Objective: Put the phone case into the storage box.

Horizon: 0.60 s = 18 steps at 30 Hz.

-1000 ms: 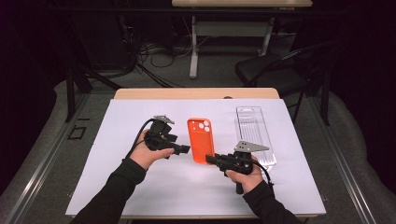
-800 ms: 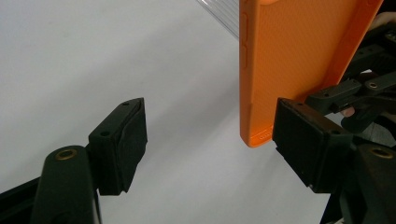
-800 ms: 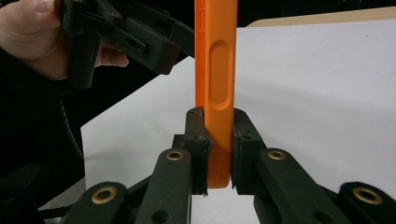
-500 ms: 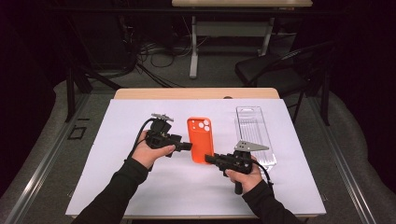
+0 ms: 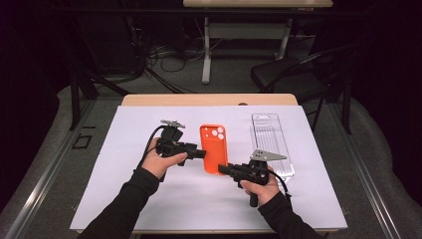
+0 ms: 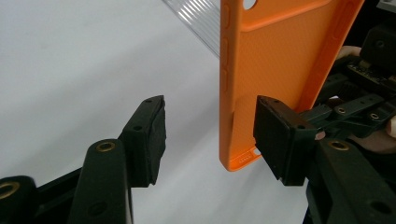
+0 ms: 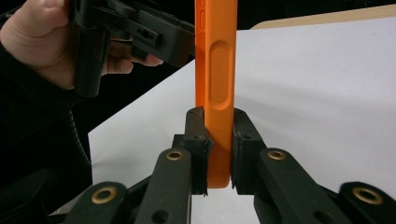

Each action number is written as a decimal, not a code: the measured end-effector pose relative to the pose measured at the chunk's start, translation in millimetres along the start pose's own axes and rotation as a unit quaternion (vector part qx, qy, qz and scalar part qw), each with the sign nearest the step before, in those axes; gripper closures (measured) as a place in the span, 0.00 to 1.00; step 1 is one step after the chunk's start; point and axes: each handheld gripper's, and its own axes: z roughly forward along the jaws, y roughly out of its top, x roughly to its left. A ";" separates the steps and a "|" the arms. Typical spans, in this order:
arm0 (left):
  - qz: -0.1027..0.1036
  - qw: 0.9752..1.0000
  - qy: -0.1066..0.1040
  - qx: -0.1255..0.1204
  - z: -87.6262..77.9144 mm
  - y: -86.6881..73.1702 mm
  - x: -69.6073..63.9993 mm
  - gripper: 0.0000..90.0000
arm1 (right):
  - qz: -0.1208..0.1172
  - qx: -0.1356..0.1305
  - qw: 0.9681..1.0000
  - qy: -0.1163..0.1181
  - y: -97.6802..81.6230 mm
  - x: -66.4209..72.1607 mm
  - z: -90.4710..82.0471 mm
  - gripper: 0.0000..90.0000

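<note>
- High view: an orange phone case was seen mid-counter, its long axis running away from the person, between both tools.
- Its near end was clamped by the right tool, jaws pressed on both faces.
- The left tool was held spread, one pad against the case's back, its side edge lying between the jaws.

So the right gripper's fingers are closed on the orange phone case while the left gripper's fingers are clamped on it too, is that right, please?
Not quite: the left gripper is open, its fingers spread apart, as the left gripper view shows. The right gripper is indeed closed on the orange phone case.
</note>
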 end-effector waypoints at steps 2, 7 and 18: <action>0.000 1.000 -0.007 -0.002 0.8 0.4 -0.3 0.49 | 0.002 -0.001 1.000 0.000 -0.2 -0.3 0.3 0.89; 0.002 0.999 -0.032 -0.011 2.4 1.1 1.2 0.54 | 0.002 -0.001 1.000 -0.001 -0.3 -1.6 0.4 0.89; 0.004 0.998 -0.054 -0.025 2.8 2.8 4.7 0.60 | 0.001 0.000 1.000 0.011 -0.4 -1.6 0.6 0.89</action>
